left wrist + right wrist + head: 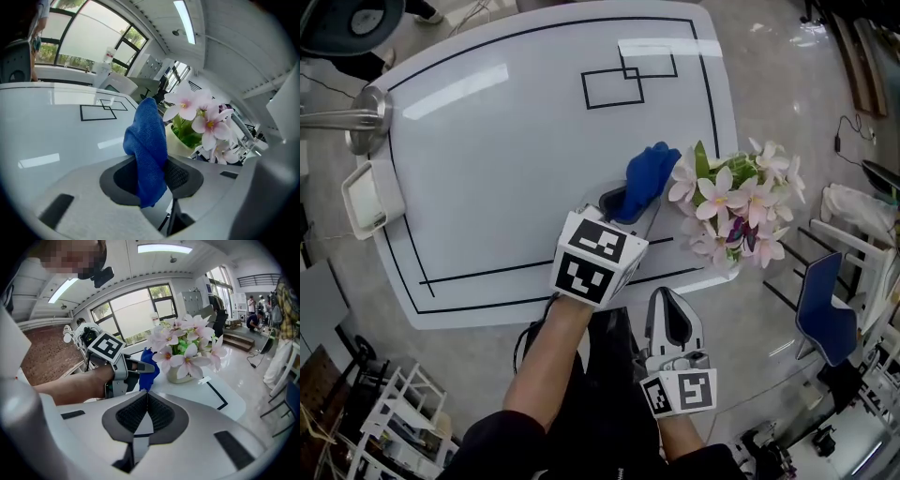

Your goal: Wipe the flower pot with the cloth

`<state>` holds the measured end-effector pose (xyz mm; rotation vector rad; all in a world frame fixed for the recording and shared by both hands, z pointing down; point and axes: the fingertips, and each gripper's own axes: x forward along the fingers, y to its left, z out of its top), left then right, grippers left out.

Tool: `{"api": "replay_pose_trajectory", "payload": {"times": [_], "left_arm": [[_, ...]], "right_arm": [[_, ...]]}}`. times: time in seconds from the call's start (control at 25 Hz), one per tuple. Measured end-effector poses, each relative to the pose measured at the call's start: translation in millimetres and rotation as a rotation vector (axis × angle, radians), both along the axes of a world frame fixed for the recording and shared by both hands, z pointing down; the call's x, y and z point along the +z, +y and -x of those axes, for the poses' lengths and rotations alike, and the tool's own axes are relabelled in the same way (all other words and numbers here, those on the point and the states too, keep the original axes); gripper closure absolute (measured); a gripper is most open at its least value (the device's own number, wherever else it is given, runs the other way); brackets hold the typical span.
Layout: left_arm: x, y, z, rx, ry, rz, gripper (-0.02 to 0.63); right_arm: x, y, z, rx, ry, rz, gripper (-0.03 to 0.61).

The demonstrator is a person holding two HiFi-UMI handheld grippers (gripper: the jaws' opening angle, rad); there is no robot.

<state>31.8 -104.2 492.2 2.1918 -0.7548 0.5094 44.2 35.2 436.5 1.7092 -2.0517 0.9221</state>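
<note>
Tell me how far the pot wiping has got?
Done: the cloth is clamped in the left gripper. In hand: it hangs beside the pot, contact unclear. Left: the wiping itself. The right gripper is shut, empty, off the table.

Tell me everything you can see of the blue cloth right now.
The blue cloth looks like soft microfibre, bunched into a loose upright fold. The left gripper has its jaws shut on the lower part of it; a short tail hangs below. It is held above the white table, close beside the flower pot; contact with the pot is unclear.
</note>
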Motion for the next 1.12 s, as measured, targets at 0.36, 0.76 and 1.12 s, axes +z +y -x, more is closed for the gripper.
{"api": "replay_pose_trajectory", "payload": {"times": [0.36,0.76,1.12], "left_arm": [[11.0,28.0,-27.9,0.1,0.006,0.046,0.477],[16.5,65.7,-27.9,0.089,-0.035,0.036,0.477],[14.4,85.7,-33.5,-0.039,-0.05,0.006,0.477]], "right_arm": [[6.7,2.5,-18.0,0.076,-0.034,0.008,0.571],[2.6,16.0,-36.1,0.113,-0.068,-0.006,0.571],[-9.0,24.4,-77.1,0.191,-0.09,-0.039,0.571]]}}
